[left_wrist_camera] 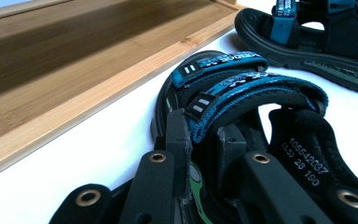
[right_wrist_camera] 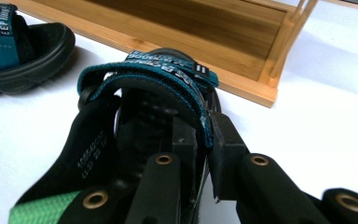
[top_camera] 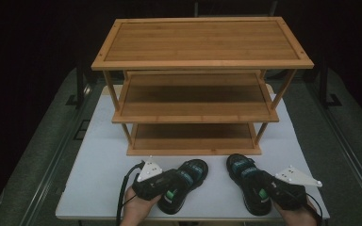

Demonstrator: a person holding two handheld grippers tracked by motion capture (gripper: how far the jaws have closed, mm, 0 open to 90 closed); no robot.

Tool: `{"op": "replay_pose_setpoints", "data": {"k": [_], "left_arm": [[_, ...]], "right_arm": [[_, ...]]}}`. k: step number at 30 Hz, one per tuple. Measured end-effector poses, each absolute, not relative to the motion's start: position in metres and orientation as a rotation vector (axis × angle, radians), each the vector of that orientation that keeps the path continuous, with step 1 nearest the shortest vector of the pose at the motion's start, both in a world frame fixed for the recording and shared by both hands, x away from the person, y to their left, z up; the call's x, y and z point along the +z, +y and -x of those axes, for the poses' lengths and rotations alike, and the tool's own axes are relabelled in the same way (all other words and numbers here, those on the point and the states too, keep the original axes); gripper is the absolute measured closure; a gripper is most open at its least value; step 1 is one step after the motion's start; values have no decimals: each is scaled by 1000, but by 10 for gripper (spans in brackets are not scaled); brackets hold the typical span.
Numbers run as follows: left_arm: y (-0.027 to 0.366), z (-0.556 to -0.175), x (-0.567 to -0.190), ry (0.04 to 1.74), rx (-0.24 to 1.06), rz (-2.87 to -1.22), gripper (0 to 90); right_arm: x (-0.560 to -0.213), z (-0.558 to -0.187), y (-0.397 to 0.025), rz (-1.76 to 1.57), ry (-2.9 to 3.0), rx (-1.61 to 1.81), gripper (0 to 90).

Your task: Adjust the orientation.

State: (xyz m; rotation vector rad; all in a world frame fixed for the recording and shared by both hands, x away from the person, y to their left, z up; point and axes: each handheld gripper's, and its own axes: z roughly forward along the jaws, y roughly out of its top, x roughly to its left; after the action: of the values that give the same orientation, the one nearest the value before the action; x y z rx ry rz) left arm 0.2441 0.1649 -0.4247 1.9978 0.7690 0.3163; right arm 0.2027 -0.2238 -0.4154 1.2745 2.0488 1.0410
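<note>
On the white surface (top_camera: 99, 174) before a bamboo shoe rack (top_camera: 193, 146), each black-and-teal sandal's strap is pinched by a nearly closed claw: left claw (left_wrist_camera: 204, 140) on left sandal (top_camera: 184, 181), right claw (right_wrist_camera: 204, 135) on right sandal (top_camera: 247, 176).

The right gripper (right_wrist_camera: 206, 140) pinched the near sandal's (right_wrist_camera: 140, 107) teal strap (right_wrist_camera: 144, 79); the shelf (right_wrist_camera: 242, 88) stood behind.

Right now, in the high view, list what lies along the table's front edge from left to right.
Left gripper → left sandal → right sandal → right gripper. Each gripper overlaps the heel end of its sandal; the wooden shelf rack stands behind them all.
</note>
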Motion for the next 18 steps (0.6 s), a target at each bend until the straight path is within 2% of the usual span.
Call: {"op": "replay_pose_setpoints", "data": {"k": [18], "left_arm": [[171,-246,-415,796,352,-1921,802]], "right_arm": [[-410,-200,-214,-1243,2015,1113,818]]}}
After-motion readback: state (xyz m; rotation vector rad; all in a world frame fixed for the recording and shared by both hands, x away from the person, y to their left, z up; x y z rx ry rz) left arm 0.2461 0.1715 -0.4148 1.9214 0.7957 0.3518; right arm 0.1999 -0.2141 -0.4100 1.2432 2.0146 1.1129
